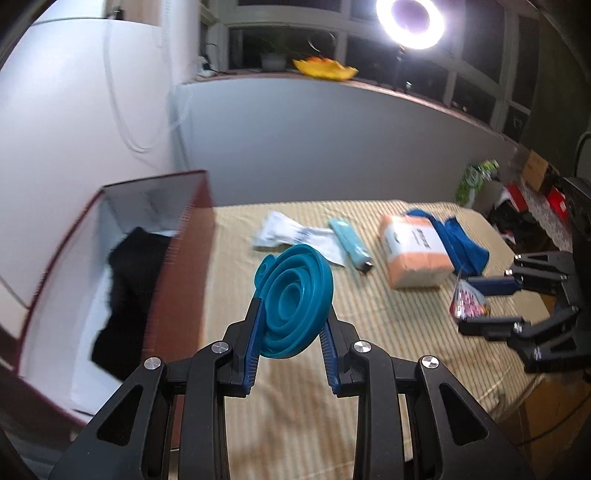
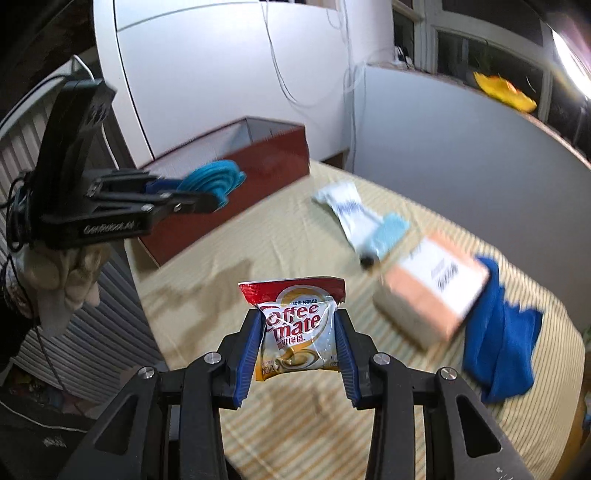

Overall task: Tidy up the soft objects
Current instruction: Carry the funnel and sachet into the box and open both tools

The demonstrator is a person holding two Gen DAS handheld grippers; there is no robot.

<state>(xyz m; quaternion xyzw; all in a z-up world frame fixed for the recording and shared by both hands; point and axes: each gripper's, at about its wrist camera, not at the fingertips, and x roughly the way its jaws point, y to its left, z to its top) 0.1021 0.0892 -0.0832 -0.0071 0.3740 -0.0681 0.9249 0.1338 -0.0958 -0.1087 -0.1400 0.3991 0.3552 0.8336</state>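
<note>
My left gripper is shut on a teal collapsible silicone funnel and holds it above the striped tablecloth, just right of a dark red box. The same gripper and funnel show in the right wrist view, next to the box. My right gripper is shut on a Coffee mate packet held above the table. It also shows in the left wrist view at the right, with the packet.
The red box holds a black cloth. On the table lie a white sock, a light blue tube, an orange-and-white pack and a blue cloth. A ring light shines above. Clutter stands at the far right.
</note>
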